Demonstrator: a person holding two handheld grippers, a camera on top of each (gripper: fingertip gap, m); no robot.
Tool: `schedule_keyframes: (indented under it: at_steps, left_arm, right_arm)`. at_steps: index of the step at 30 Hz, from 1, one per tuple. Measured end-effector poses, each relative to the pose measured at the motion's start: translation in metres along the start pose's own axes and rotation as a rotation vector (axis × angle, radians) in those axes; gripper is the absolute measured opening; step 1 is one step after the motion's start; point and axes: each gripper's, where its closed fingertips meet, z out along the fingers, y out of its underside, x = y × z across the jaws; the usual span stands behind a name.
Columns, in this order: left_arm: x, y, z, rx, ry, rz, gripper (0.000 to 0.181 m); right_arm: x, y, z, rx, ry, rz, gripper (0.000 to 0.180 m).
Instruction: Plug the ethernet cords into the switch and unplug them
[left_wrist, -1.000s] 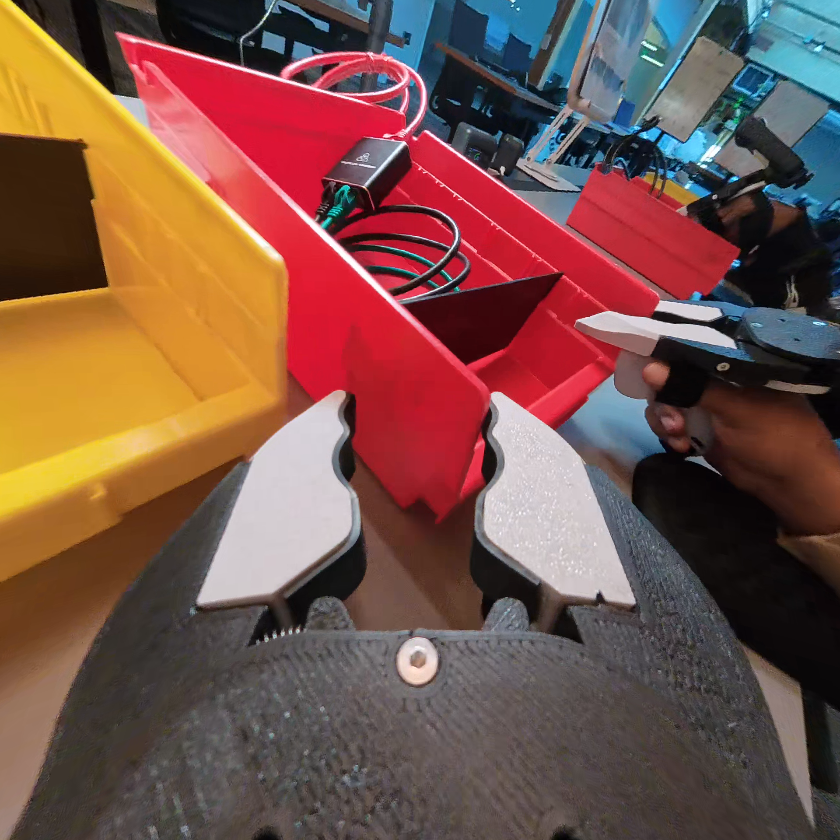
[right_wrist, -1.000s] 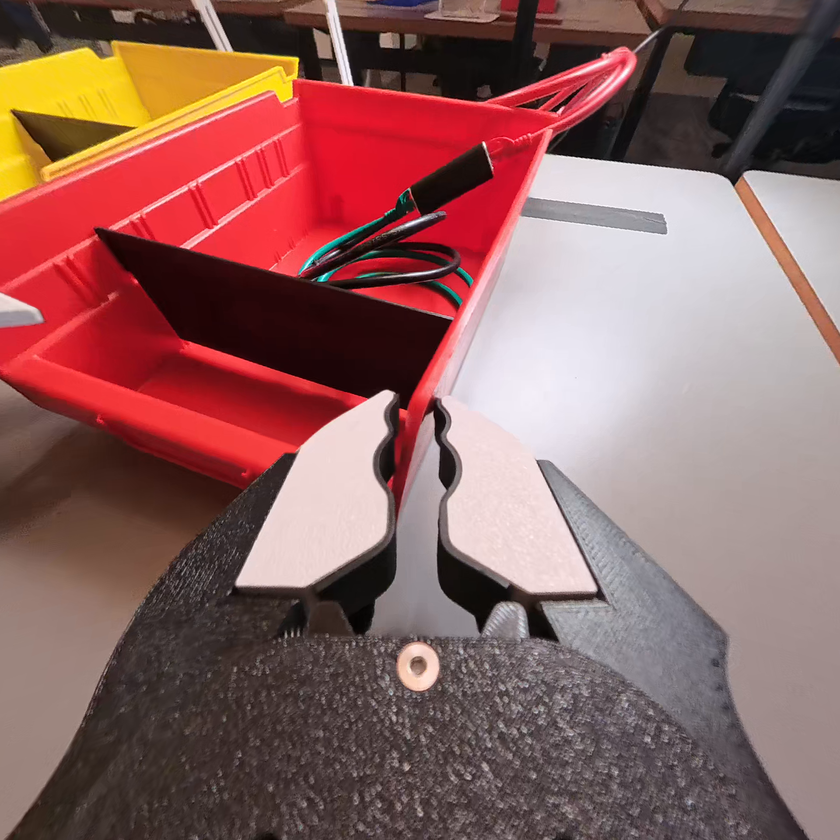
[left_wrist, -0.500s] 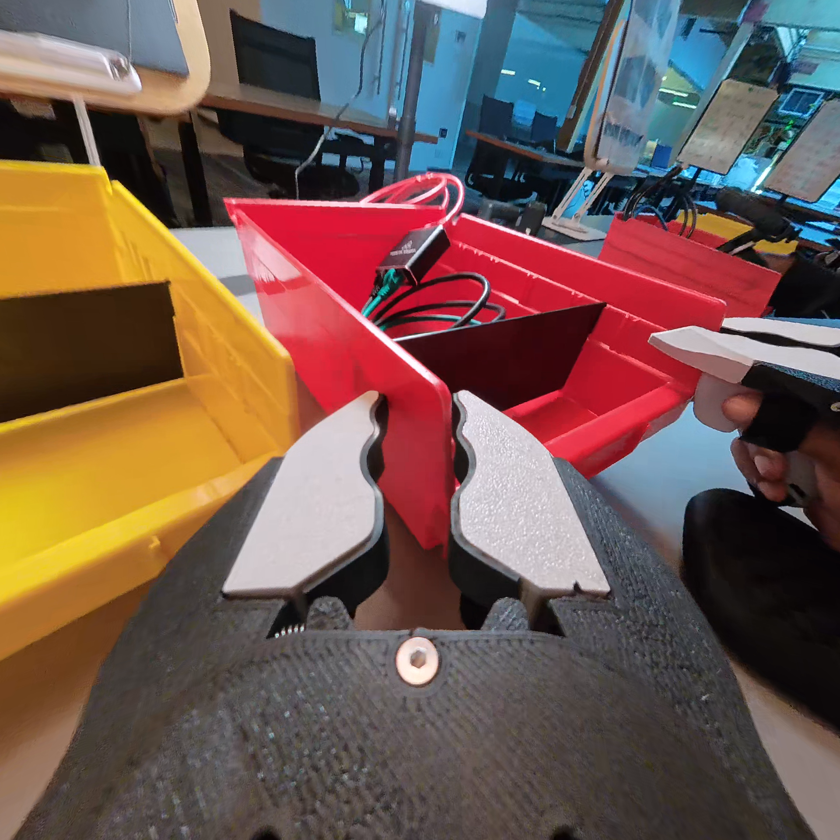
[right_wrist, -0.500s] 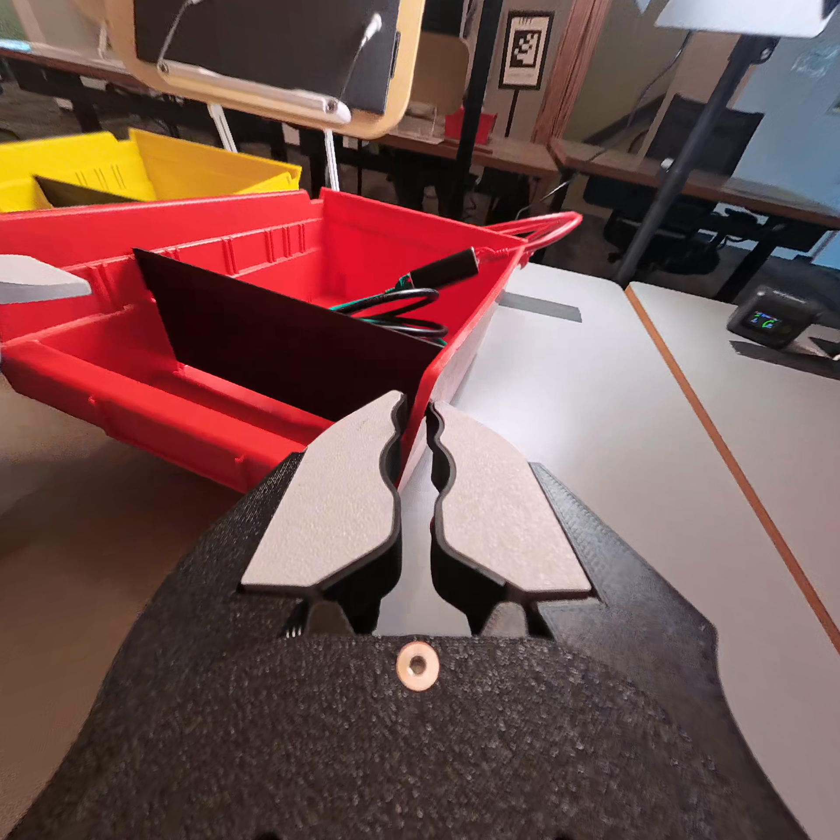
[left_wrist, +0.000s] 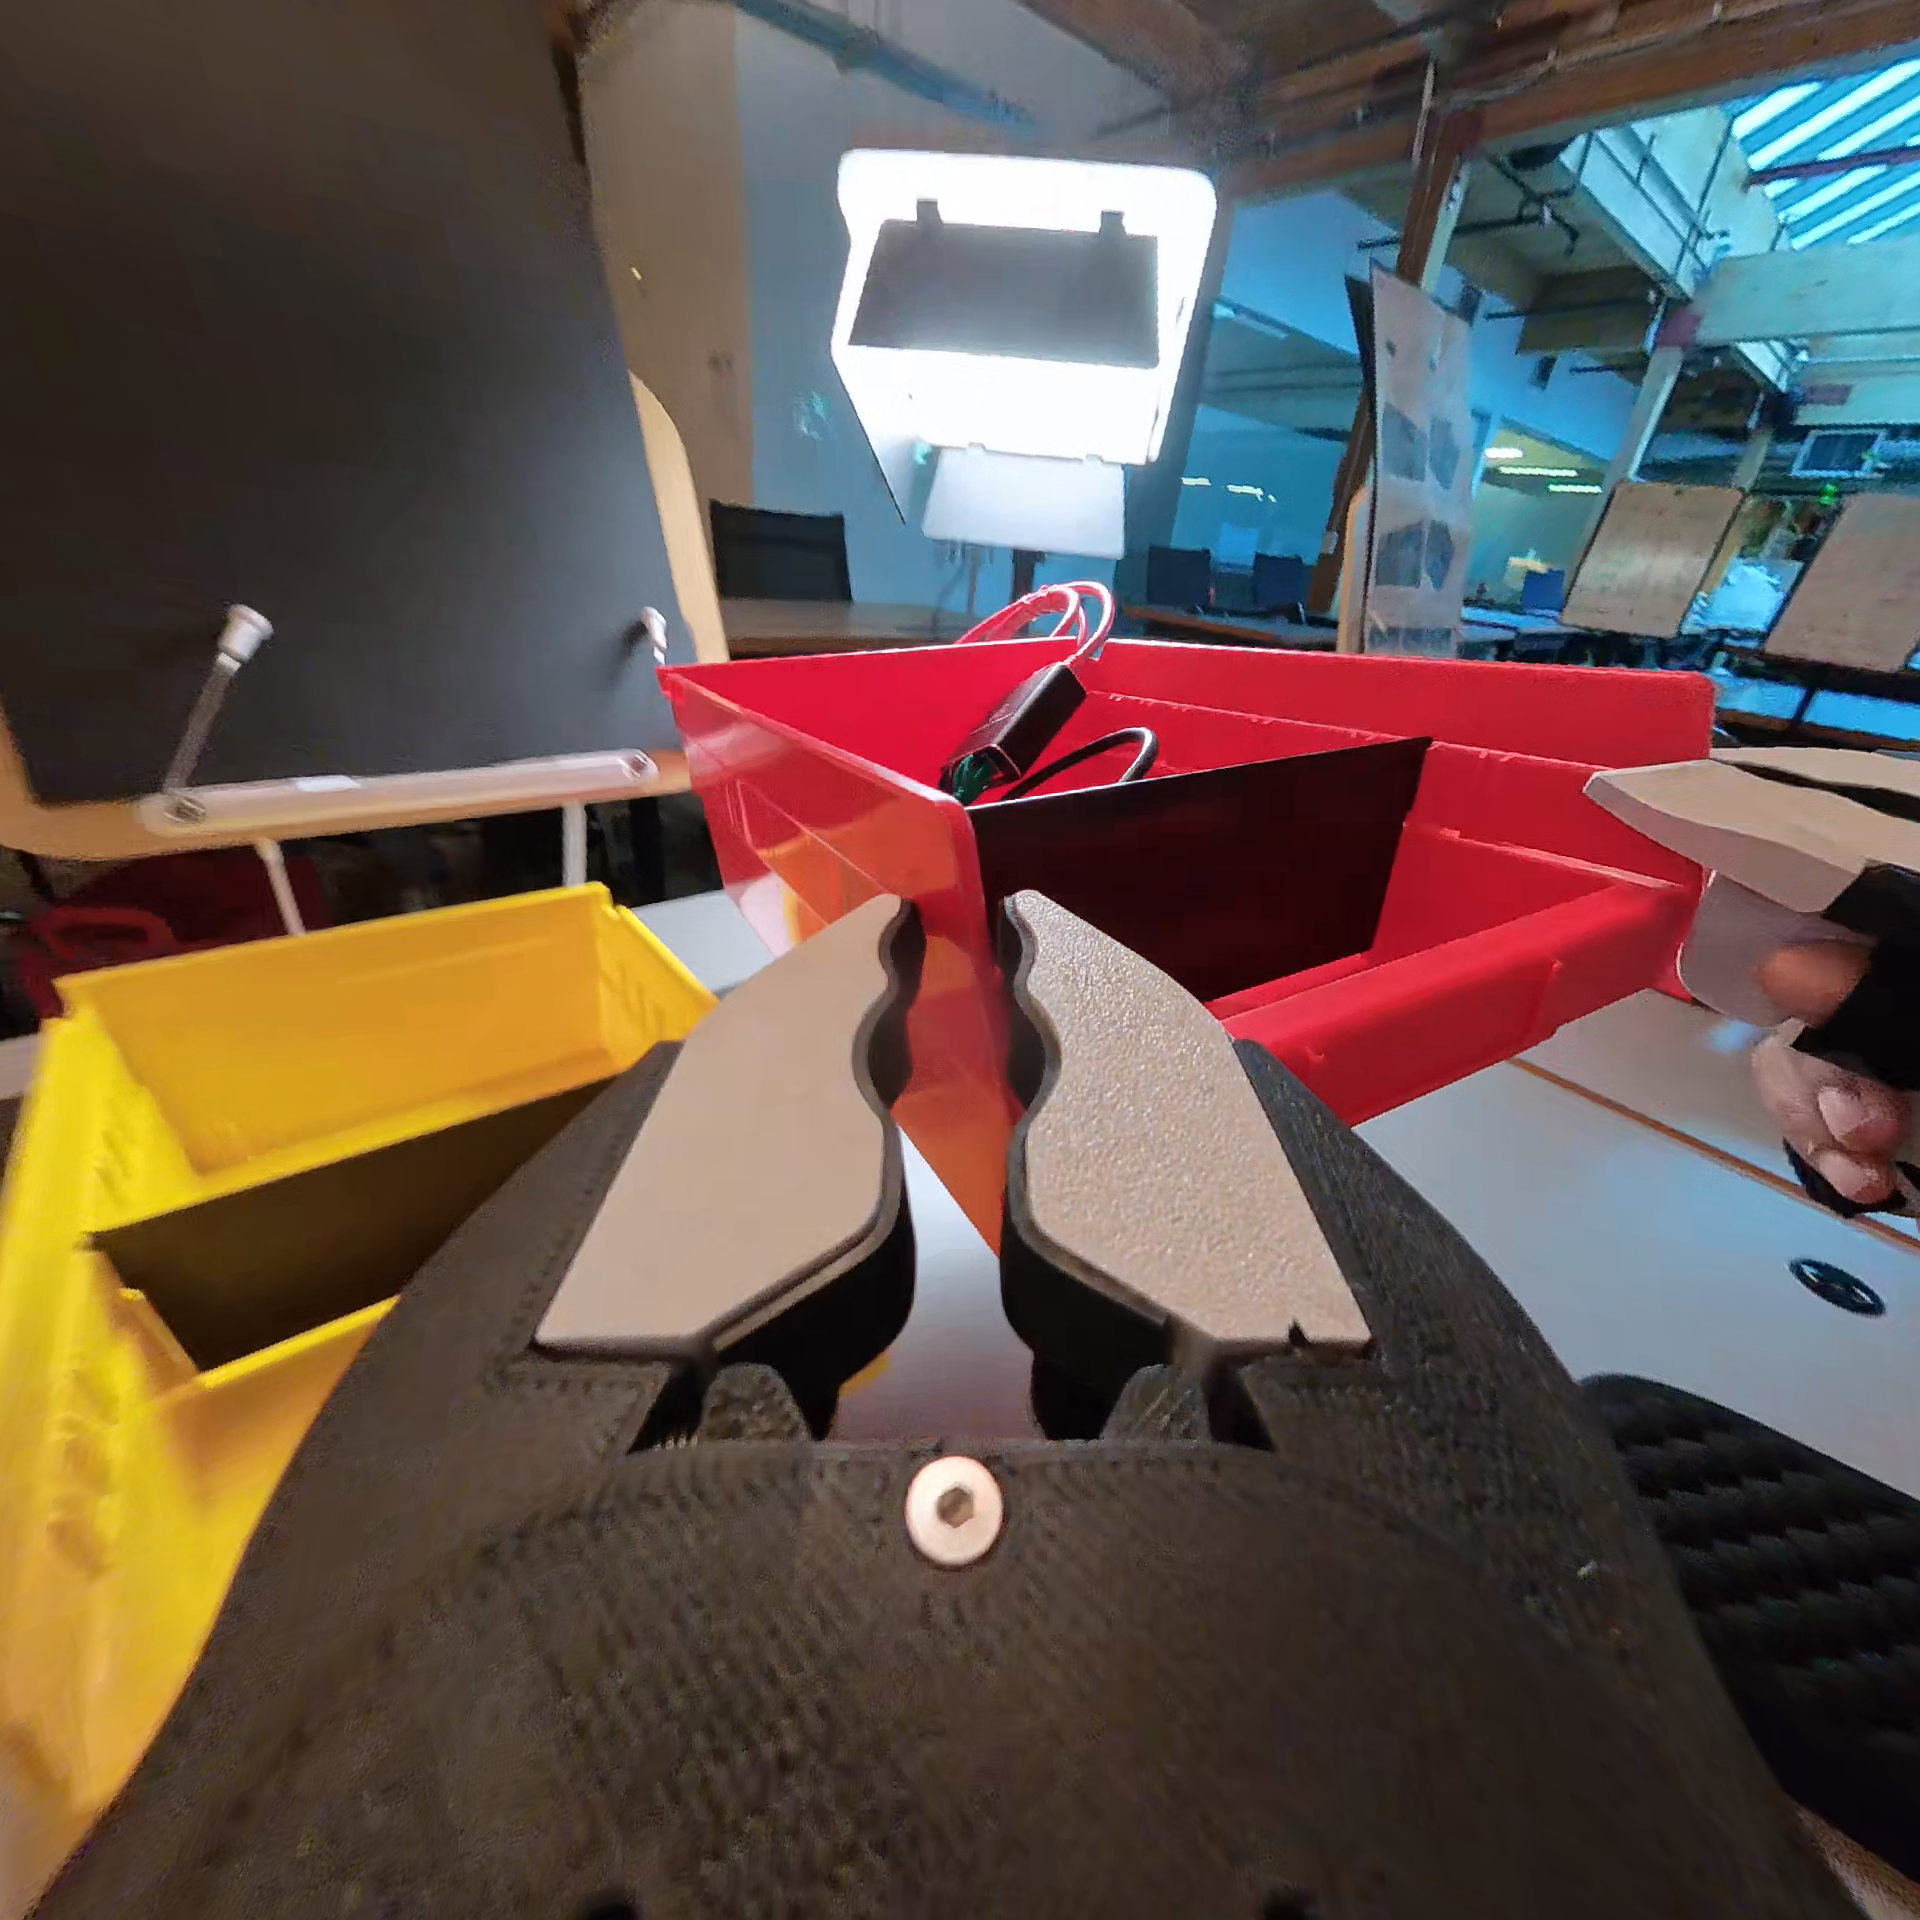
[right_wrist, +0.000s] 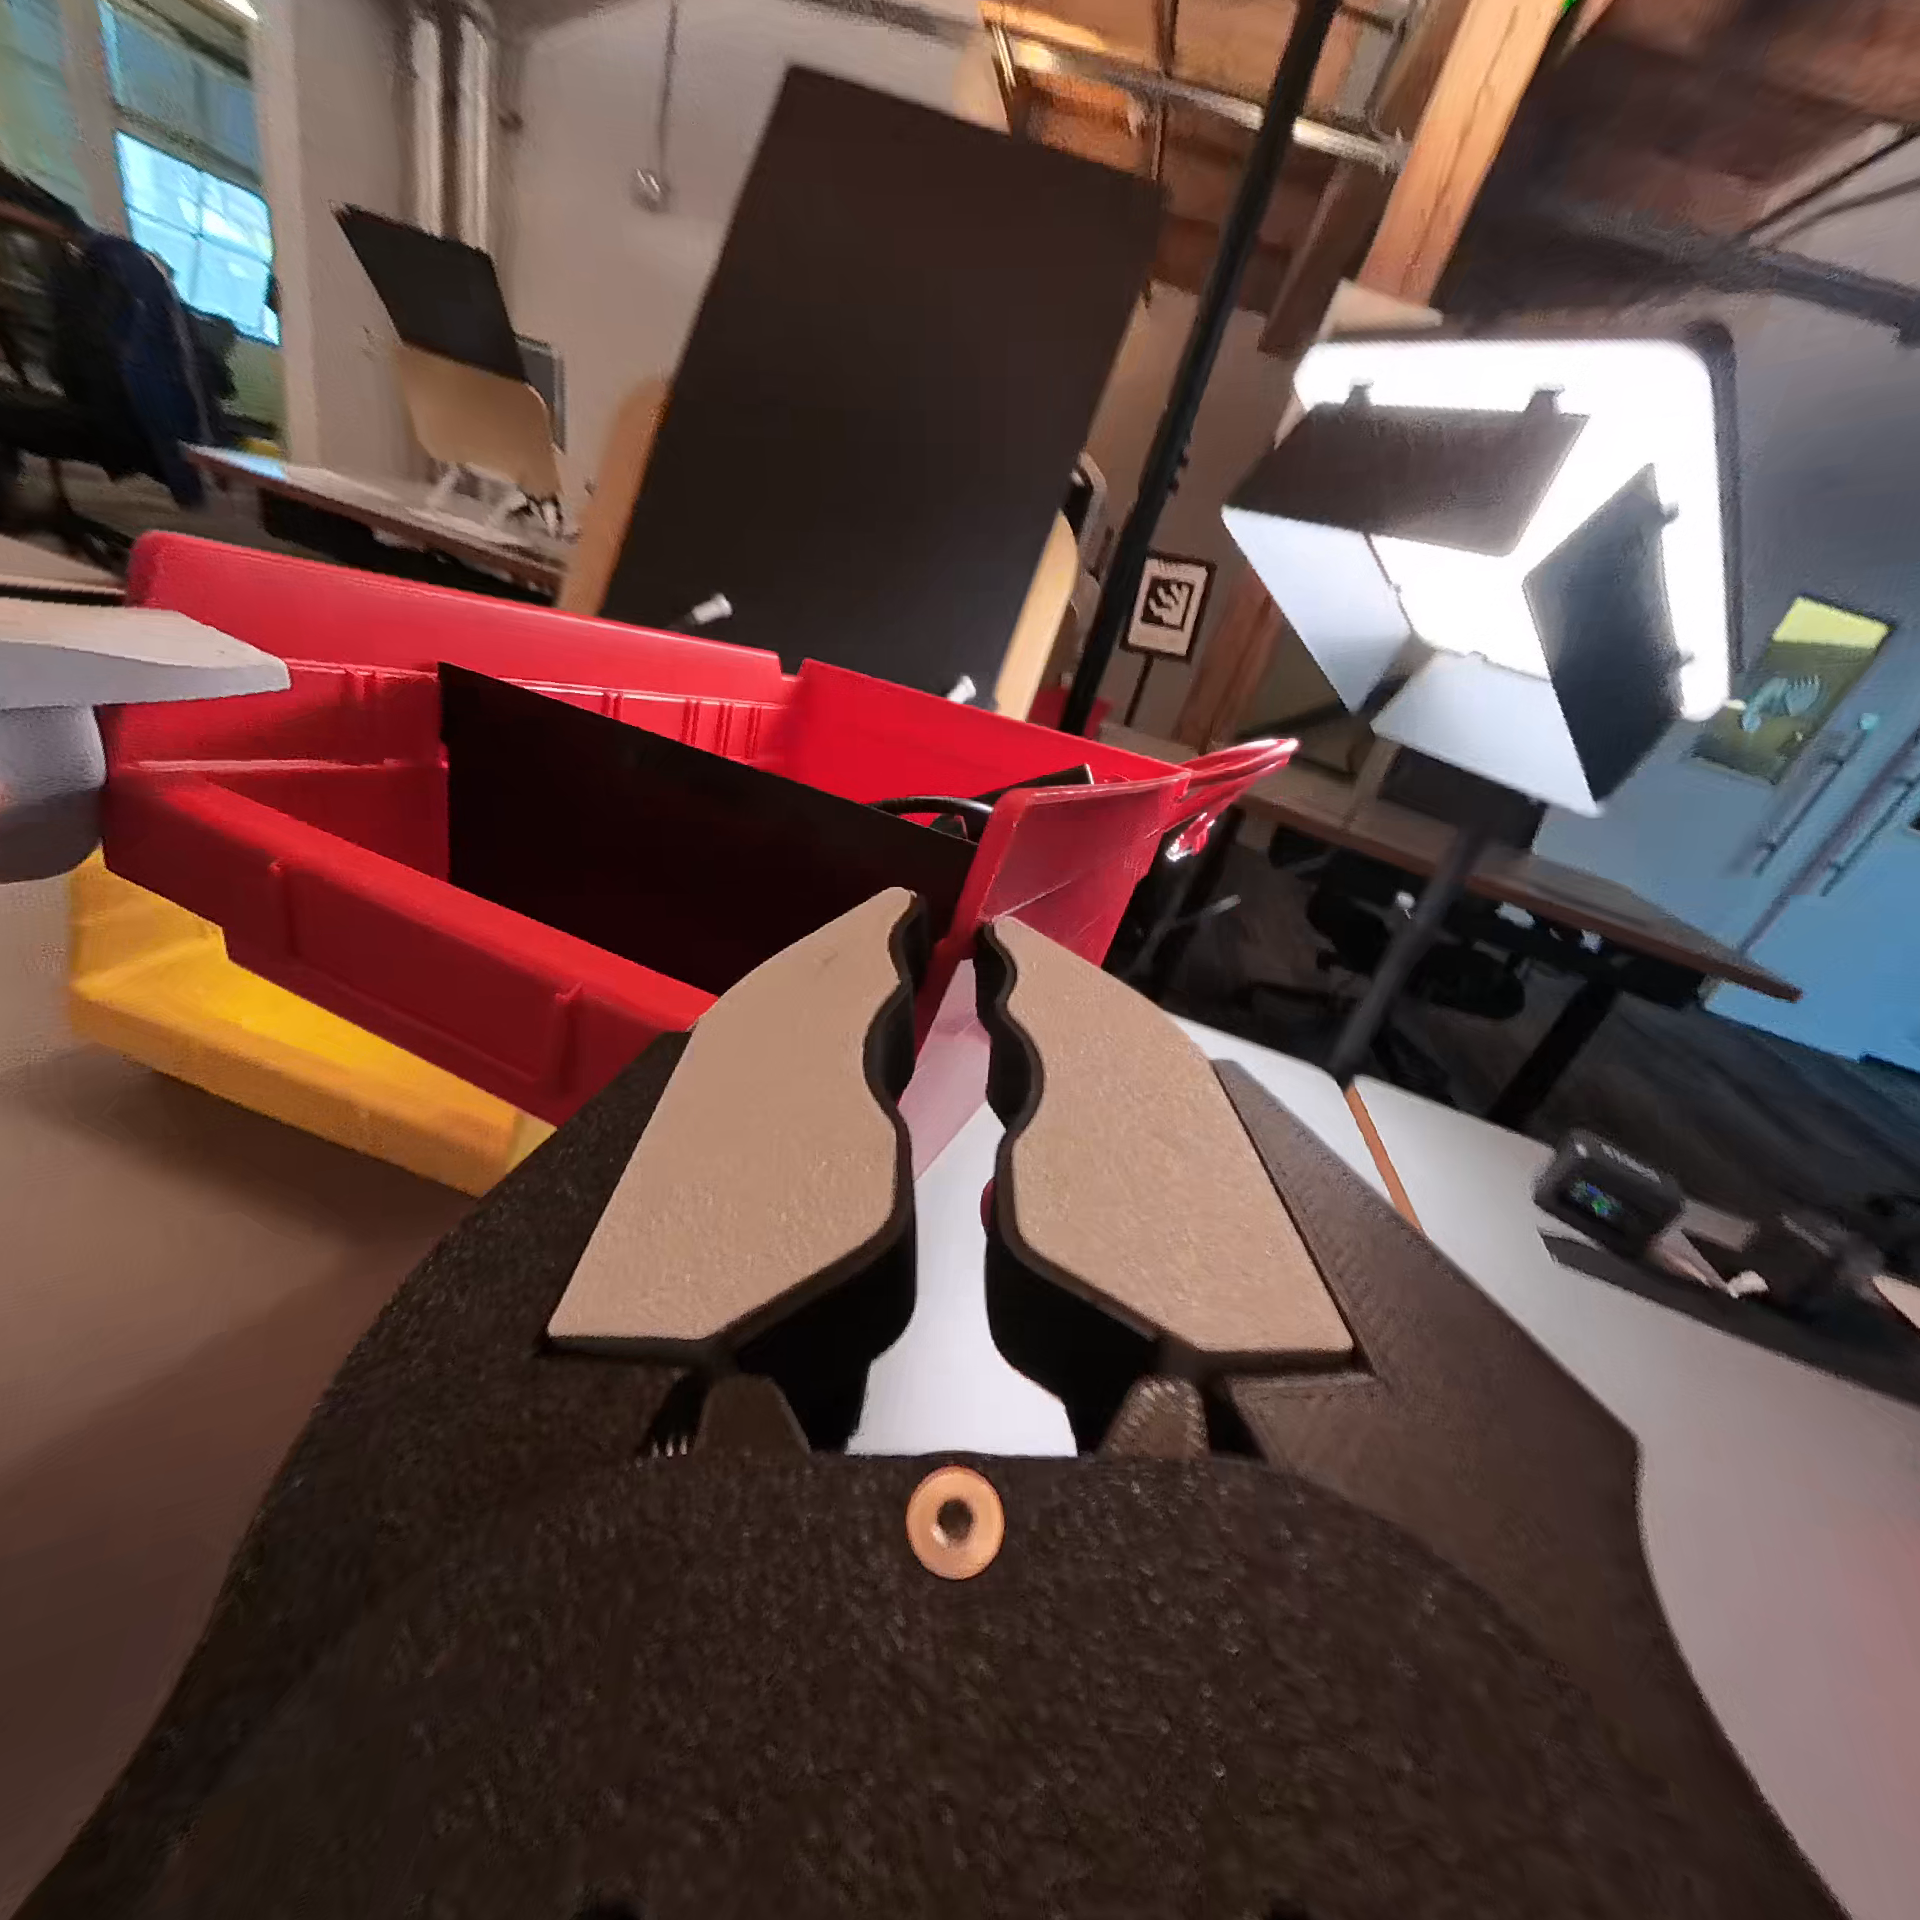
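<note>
Pale grey tabletop (left_wrist: 1621, 1174) fills the lower part of both views, under an open workshop with timber beams overhead.

Nearest in the left wrist view, the left gripper (left_wrist: 958, 935) is clamped on the thin side wall of the red bin (left_wrist: 1351, 1008), one finger on each face of the wall near its front corner. At the lower left of that frame a yellow bin (left_wrist: 312, 1018) with a dark divider sits just beside the gripper. At the right edge the right gripper (left_wrist: 1756, 821) shows, gripped by a person's hand (left_wrist: 1829, 1060).

In the right wrist view the right gripper (right_wrist: 951, 925) is closed on the opposite side wall of the red bin (right_wrist: 416, 914), the wall edge running up between its fingers. The bin looks raised and tilted, with the yellow bin (right_wrist: 270, 1049) below and behind it at the left of the frame; the left gripper's (right_wrist: 135, 655) tip juts in at the left edge.

Farther in, a black divider (left_wrist: 1195, 842) crosses the red bin. Beyond it, in the rear compartment, the black switch (left_wrist: 1023, 707) leans tilted against the back wall, with green plugs (left_wrist: 971, 769) at its lower end and a black cord (left_wrist: 1101, 748) looping beside it. A red cord (left_wrist: 1049, 613) coils over the back rim, also seen at the centre right of the right wrist view (right_wrist: 1236, 769).

Farthest off, a lit studio lamp (left_wrist: 1023, 312) glows at upper centre, and a large dark board (left_wrist: 291, 364) stands at upper left.
</note>
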Motion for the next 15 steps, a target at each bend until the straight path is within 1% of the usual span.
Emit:
schedule_keyframes:
  at_steps: [4,9,12,15]
  left_arm:
    - [-0.033,-0.041,-0.032,0.086,-0.084,0.034,0.013]
    - [-0.084,-0.083,-0.089,0.171,-0.214,0.078,0.013]
    - [-0.113,-0.099,-0.129,0.200,-0.292,0.112,0.013]
    - [-0.135,-0.105,-0.168,0.212,-0.358,0.143,0.013]
  right_arm:
    - [-0.035,-0.042,0.022,0.100,-0.073,0.003,0.008]
    - [-0.099,-0.089,0.052,0.206,-0.193,0.004,0.008]
    - [-0.142,-0.109,0.066,0.248,-0.260,0.009,0.008]
    - [-0.183,-0.118,0.073,0.276,-0.333,0.036,0.009]
